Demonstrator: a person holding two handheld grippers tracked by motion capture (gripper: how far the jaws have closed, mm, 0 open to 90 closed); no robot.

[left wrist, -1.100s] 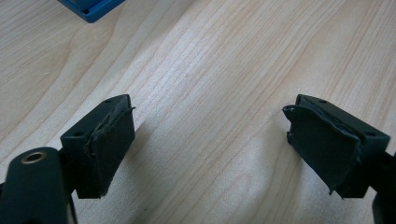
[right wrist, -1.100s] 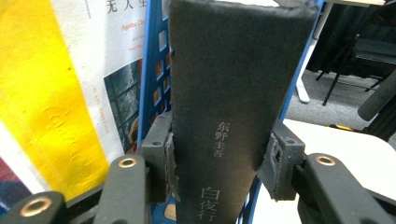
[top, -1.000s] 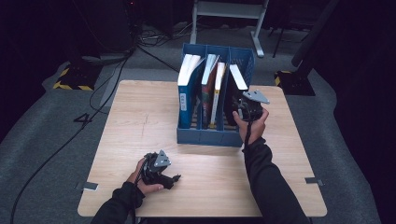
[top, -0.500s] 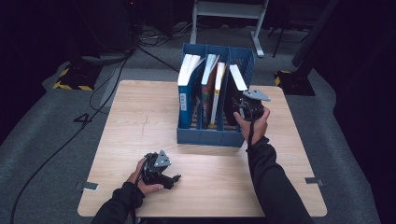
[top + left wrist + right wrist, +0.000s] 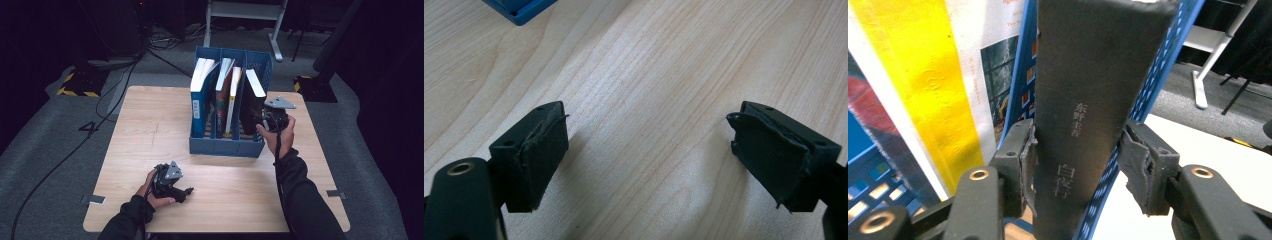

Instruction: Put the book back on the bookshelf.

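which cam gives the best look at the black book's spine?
Right gripper view: the black book stands close up between the right gripper pads, spine lettering visible. High view shows it small in the rightmost slot of the blue file rack, spine unreadable. Left gripper view catches a rack corner and the table.

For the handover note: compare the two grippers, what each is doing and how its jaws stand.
The right gripper is raised at the blue file rack, jaws clamped on the black book spine. The left gripper rests low on the table, jaws wide apart and empty. Both have black padded jaws.
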